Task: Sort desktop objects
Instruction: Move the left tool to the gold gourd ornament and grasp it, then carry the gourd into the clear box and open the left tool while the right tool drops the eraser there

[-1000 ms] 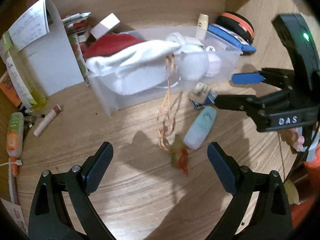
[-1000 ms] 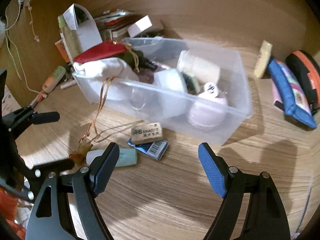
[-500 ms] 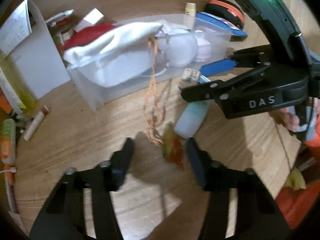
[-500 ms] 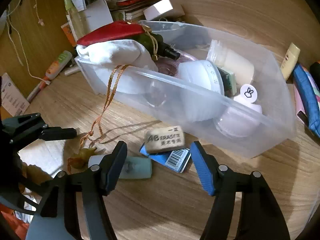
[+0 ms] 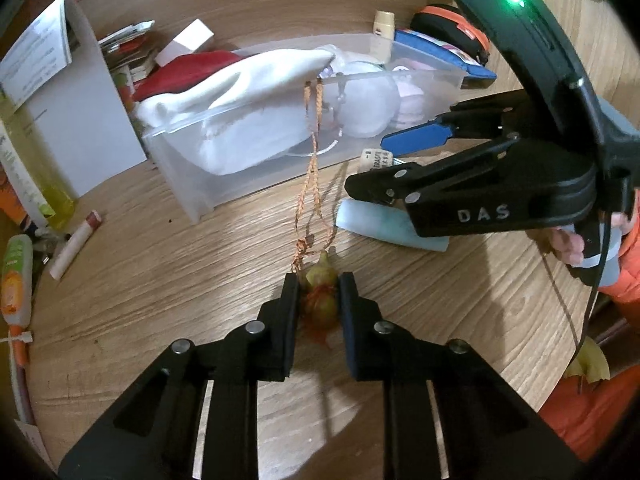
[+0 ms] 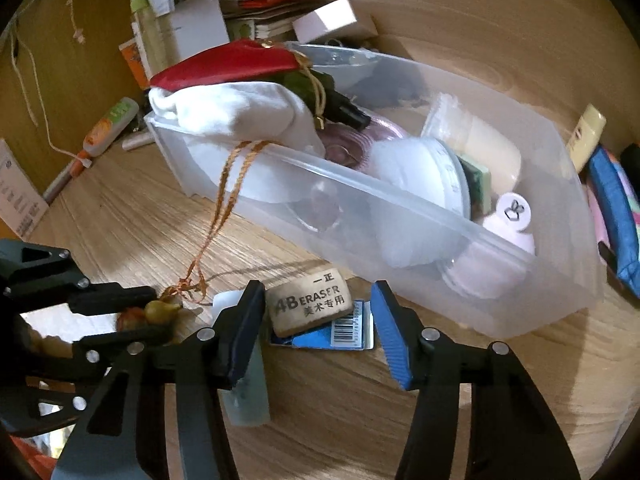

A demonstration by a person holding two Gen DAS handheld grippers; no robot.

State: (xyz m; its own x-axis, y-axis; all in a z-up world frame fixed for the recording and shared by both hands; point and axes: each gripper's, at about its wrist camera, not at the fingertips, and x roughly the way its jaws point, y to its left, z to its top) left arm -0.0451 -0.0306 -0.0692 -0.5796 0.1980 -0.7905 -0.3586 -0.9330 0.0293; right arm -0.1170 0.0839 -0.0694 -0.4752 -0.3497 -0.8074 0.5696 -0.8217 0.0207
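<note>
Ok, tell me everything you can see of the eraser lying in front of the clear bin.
The eraser is a beige block with rounded, grubby edges, printed in black with "4B ERASER" and Chinese characters. It lies flat on the wooden desk, tilted slightly, partly on top of a blue barcoded card and just in front of the clear plastic bin. It sits between the blue pads of the right tongs, whose jaws have just been closing but do not yet press on it; a gap shows on the right side.

Wood-grain desk point(image 5: 168, 280) showing tan. Clear bin point(image 6: 500, 288) holding white cloth point(image 6: 228, 112), red pouch point(image 6: 224, 66). Orange braided cord point(image 5: 310, 184) trailing to yellow-green charm point(image 5: 320, 300). Beige eraser point(image 6: 310, 304) bearing black print.
</note>
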